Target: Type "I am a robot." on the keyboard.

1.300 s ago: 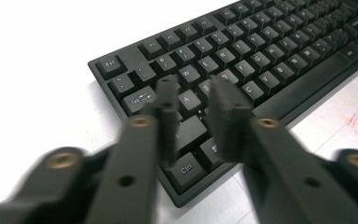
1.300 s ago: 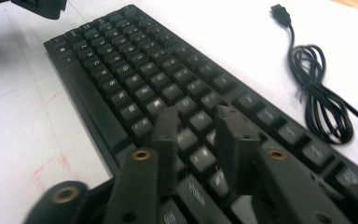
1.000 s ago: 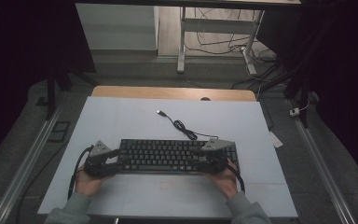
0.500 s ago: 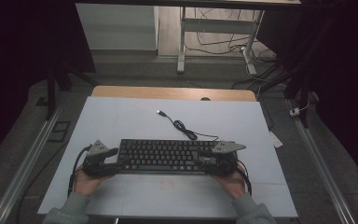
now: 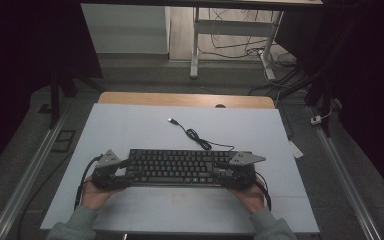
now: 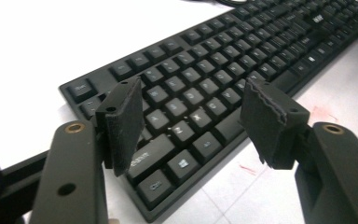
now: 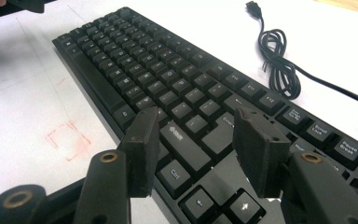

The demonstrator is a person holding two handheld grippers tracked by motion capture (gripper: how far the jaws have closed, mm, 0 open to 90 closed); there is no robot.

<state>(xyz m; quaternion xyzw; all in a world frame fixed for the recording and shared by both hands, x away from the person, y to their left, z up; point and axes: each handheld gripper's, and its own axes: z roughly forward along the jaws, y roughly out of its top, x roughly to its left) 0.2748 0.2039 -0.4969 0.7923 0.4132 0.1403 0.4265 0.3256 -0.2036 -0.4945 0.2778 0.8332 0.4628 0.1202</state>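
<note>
Two grippers flank my keyboard (image 5: pixel 179 166) at the mat's near edge: left gripper (image 6: pixel 193 114) and right gripper (image 7: pixel 196 140) w/ jaws wide, gripping nothing, left's just been shifting. Stiff, lightish, slick plastic; I'd pinch both short ends, avoiding keys.

Both grippers let go of the keyboard (image 5: pixel 180 166): the left gripper (image 6: pixel 191 123) has just been opening, jaws now apart above the keys, and the right gripper (image 7: pixel 193 149) sits wider too, pads off it.
</note>
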